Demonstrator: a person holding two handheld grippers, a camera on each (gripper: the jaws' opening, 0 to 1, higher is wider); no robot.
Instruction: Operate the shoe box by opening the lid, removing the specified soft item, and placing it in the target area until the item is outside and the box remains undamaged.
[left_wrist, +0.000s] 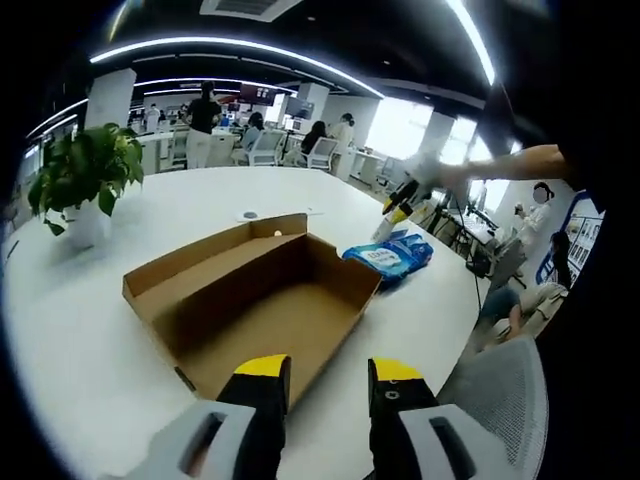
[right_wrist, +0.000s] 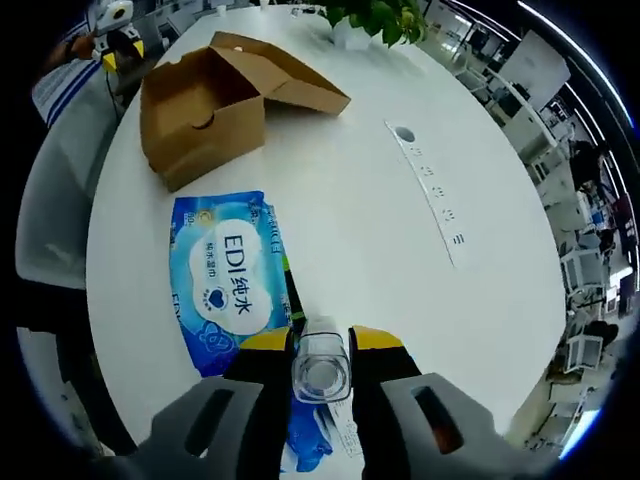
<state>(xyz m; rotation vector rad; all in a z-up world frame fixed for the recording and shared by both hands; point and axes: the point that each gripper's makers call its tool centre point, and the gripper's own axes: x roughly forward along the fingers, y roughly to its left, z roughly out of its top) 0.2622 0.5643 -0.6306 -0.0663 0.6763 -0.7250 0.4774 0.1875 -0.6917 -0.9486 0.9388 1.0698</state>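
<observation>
In the left gripper view my left gripper (left_wrist: 327, 375) rises from the bottom edge with its yellow-tipped jaws apart and nothing between them, poised just over the near rim of the open shoe box (left_wrist: 255, 290), whose brown cardboard inside looks bare. Right of the box, at mid frame, the blue wet-wipes pack (left_wrist: 388, 257) lies flat on the white table (left_wrist: 80, 350), outside the box and just beside its far corner. Above the pack my right gripper (left_wrist: 398, 207) hangs in the air, held by a hand and arm reaching in from the right edge. In the upper left a potted plant (left_wrist: 85, 180) stands on the table, and people sit and stand at desks far behind. In the right gripper view my right gripper (right_wrist: 321, 340) is clamped on a small clear plastic piece (right_wrist: 322, 368), directly over the lower end of the pack, with the box in the upper left.
</observation>
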